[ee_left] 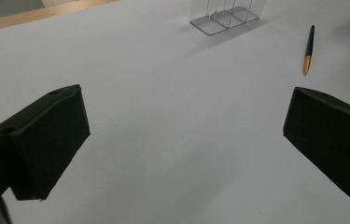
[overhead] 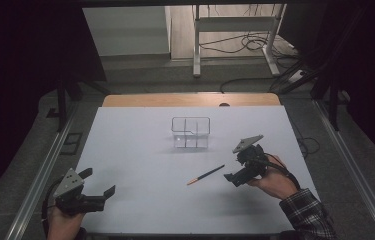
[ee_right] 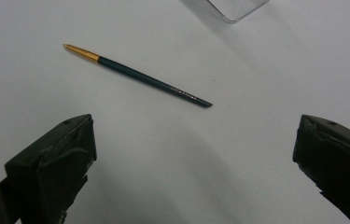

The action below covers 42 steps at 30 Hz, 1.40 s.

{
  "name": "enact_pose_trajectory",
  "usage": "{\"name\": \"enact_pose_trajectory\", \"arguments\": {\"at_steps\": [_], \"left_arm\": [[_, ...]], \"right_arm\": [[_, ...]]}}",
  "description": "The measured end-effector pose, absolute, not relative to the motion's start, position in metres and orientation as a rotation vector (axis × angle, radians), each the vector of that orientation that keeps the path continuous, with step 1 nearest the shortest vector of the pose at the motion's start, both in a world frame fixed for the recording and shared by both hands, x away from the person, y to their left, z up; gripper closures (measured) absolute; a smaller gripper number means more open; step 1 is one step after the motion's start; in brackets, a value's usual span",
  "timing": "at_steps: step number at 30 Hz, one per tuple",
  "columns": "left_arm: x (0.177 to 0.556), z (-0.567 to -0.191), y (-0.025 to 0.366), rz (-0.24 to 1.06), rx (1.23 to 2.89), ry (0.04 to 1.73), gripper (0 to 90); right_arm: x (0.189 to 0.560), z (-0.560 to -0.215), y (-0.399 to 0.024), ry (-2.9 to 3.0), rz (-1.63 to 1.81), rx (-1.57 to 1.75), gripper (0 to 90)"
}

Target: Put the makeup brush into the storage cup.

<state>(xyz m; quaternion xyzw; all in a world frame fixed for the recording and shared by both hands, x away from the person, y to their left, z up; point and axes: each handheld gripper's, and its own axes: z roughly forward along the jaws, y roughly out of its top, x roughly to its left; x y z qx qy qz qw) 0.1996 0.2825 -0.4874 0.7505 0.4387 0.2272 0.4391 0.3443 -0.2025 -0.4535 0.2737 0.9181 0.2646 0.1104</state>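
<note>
A slim dark pen with a gold tip (overhead: 205, 175) lies flat on the white table (overhead: 140, 150), right of centre. Behind it stands a clear acrylic organizer (overhead: 190, 132) with divided compartments. My right gripper (overhead: 235, 167) hovers just right of the pen, open, jaws toward it. In the right gripper view the pen (ee_right: 137, 75) lies ahead of the open right gripper (ee_right: 193, 158), which holds nothing; a corner of the organizer (ee_right: 235, 8) shows at the top. My left gripper (overhead: 99, 181) is open at the near left. In its view, the left gripper (ee_left: 186, 140) is empty, with the pen (ee_left: 309, 49) and organizer (ee_left: 224, 14) far ahead.
A wooden strip (overhead: 190, 99) edges the table's far side. Beyond it on the floor stand a white metal frame (overhead: 235, 25) and loose cables (overhead: 255, 42). Metal rails (overhead: 40, 175) run along both sides of the table. A plaid sleeve (overhead: 307, 212) enters at the bottom right.
</note>
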Motion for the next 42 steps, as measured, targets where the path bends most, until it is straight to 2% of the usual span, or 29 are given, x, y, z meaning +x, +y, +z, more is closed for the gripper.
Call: {"name": "enact_pose_trajectory", "arguments": {"at_steps": [9, 42], "left_arm": [[0.200, -0.487, 0.282, 0.566, 1.867, 1.091, 0.5], [0.199, -0.487, 0.281, 0.572, 1.874, 1.085, 1.0]], "right_arm": [[0.349, -0.456, -0.188, 2.743, 0.744, 0.780, 0.2], [0.370, -0.475, -0.142, 2.869, 0.600, 0.662, 11.8]]}}
